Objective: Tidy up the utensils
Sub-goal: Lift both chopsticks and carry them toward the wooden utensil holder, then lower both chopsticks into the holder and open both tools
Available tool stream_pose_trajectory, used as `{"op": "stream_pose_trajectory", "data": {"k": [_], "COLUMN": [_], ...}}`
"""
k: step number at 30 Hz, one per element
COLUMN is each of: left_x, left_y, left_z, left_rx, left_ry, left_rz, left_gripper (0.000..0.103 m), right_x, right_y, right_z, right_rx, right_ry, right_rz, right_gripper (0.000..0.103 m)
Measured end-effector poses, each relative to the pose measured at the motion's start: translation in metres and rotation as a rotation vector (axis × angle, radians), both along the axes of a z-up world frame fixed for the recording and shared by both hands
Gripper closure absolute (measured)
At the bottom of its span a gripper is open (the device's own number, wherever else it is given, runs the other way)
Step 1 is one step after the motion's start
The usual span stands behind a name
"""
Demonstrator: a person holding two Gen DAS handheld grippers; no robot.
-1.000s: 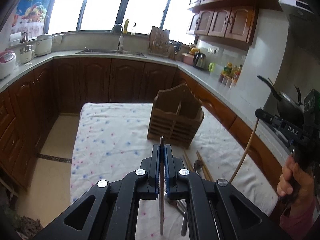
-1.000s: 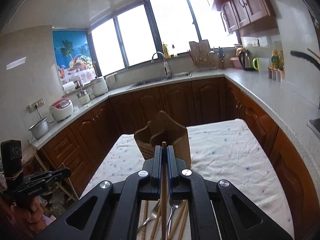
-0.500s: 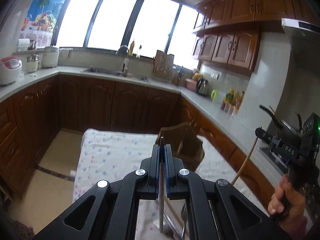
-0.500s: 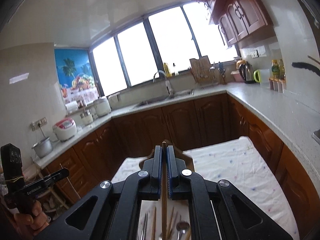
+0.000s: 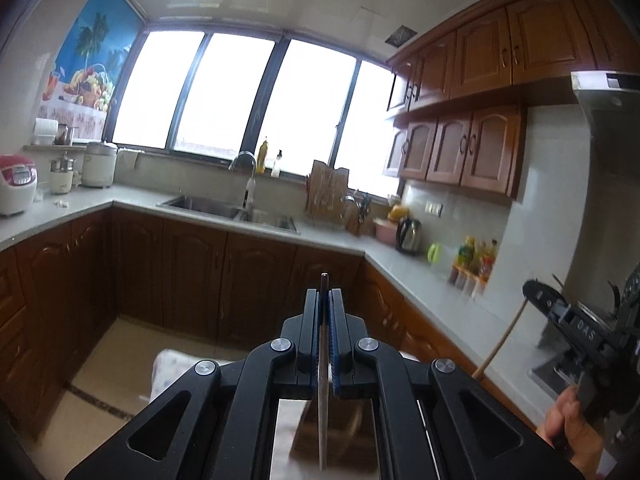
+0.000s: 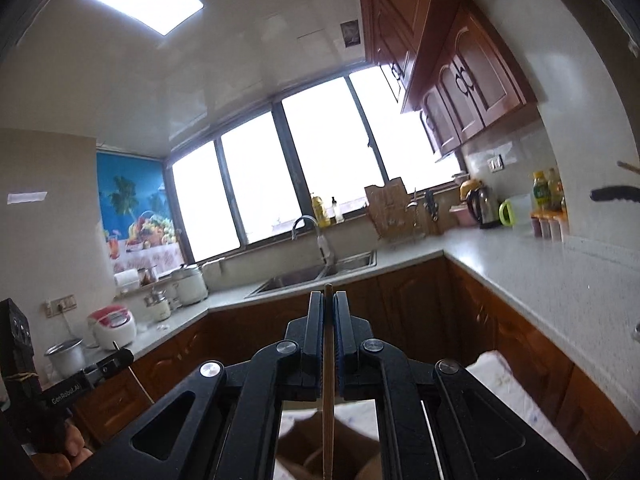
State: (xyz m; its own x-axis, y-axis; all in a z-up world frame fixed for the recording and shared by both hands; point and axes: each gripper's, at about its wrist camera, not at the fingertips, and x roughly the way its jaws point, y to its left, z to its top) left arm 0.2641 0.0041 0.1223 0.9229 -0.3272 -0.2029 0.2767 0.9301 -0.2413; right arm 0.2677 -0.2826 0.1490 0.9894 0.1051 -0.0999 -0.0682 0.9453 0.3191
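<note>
Each tool is clamped on one utensil, the left tool on a grey stick, the right tool on a chopstick, carried above the holder, needing lowering tip-first in.

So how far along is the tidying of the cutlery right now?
Nothing looks finished from here. In hand: the left gripper is shut on a thin grey metal utensil handle, and the right gripper on a pale wooden chopstick. Left to do: both must go into the brown wooden holder, barely visible below.
</note>
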Motion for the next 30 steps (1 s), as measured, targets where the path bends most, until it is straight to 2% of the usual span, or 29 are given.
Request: {"op": "stream_pose_trajectory", "data": {"k": [5, 10, 13, 14, 17, 21, 23, 25, 30], "left_x": [0.038, 0.080, 0.101, 0.109, 0.132, 0.151, 0.161, 0.169, 0.184], "left_y": [-0.017, -0.033, -0.043, -0.044, -0.055, -0.069, -0.075, -0.084, -0.091], "left_z": [-0.025, -0.069, -0.098, -0.096, -0.130, -0.156, -0.156, -0.169, -0.157], "left_rx": [-0.033, -0.094, -0.113, -0.118, -0.116, -0.101, -0.088, -0.059, -0.025], "left_ry": [-0.022, -0.010, 0.017, 0.023, 0.070, 0.109, 0.124, 0.144, 0.162], "left_rz": [0.021, 0.046, 0.064, 0.065, 0.079, 0.073, 0.067, 0.055, 0.051], "left_gripper": [0.101, 0.101, 0.101, 0.101, 0.101, 0.101, 0.100, 0.100, 0.099], "right_x": [0.028, 0.046, 0.053, 0.055, 0.059, 0.065, 0.066, 0.066, 0.063], "right_y": [-0.002, -0.002, -0.003, -0.002, -0.005, -0.006, -0.006, -0.006, -0.009], "right_z": [-0.009, -0.035, -0.056, -0.063, -0.085, -0.107, -0.116, -0.121, -0.121], "right_rx": [-0.005, -0.002, 0.009, 0.010, 0.028, 0.047, 0.053, 0.061, 0.060], "right_ry": [0.006, 0.023, 0.025, 0.029, 0.055, 0.095, 0.116, 0.135, 0.154], "right_rz": [-0.020, -0.021, -0.016, -0.022, -0.030, -0.035, -0.033, -0.032, -0.026], "right_gripper": [0.099, 0.099, 0.099, 0.099, 0.099, 0.098, 0.098, 0.099, 0.098]}}
